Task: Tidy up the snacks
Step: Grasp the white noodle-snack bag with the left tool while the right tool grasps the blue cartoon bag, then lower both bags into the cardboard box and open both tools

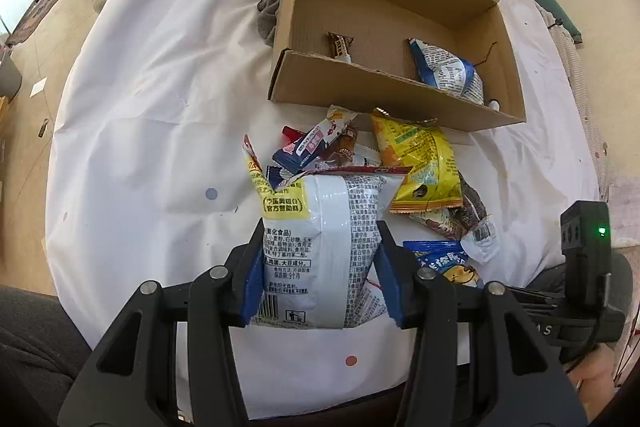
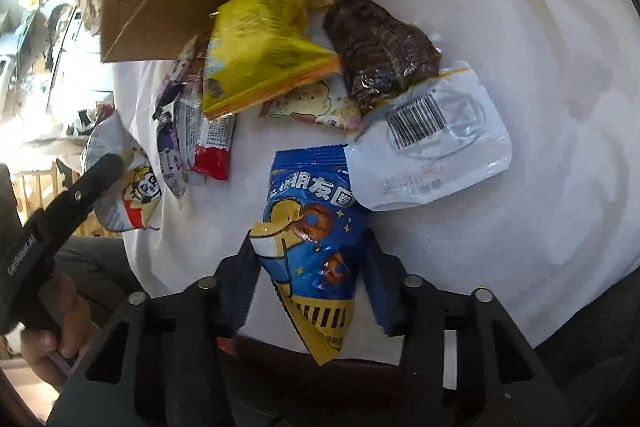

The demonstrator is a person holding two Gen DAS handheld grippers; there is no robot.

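Between the left tongs (image 1: 320, 267) a white puffed bag (image 1: 320, 227) is clamped, its long axis pointing toward the cardboard box (image 1: 384, 95), which lies straight ahead past the loose pile of snacks. The right tongs (image 2: 310, 267) are narrowed around a blue packet (image 2: 312, 227), their pads at its sides; the box sits up-left of them, beyond a yellow bag (image 2: 260, 51). The left tongs look the better lined up with the box. Its near wall stands as the edge to clear; its floor holds only two packets, leaving room.
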